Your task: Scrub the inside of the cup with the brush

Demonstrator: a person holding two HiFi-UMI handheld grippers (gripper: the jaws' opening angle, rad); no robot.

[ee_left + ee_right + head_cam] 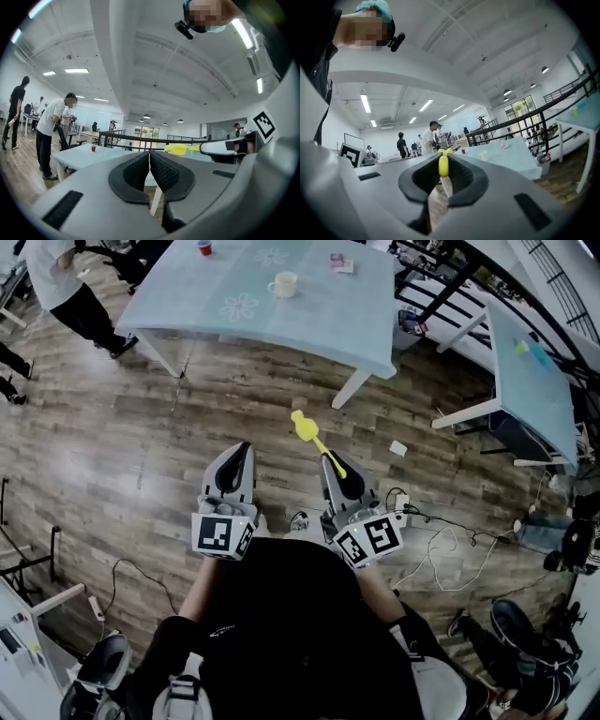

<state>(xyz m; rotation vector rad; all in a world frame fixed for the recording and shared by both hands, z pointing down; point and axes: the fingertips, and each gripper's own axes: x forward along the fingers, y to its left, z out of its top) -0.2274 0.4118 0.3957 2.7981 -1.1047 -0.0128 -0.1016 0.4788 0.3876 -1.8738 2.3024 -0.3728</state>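
A cream cup [284,284] stands on the pale blue table [319,320] well ahead of me, far from both grippers; it also shows as a small cup [483,155] in the right gripper view. My right gripper [335,463] is shut on the handle of a yellow brush [314,438], whose head points forward over the floor. Between the pads the brush [443,165] stands upright. My left gripper [241,451] is shut with nothing in it; its pads [161,169] meet. From the left gripper view the brush [180,149] shows to the right.
A red cup [204,247] and small items [339,263] sit on the same table. A second table [530,371] and black railings [450,282] lie to the right. People [66,287] stand at the far left. Cables [441,554] run over the wood floor.
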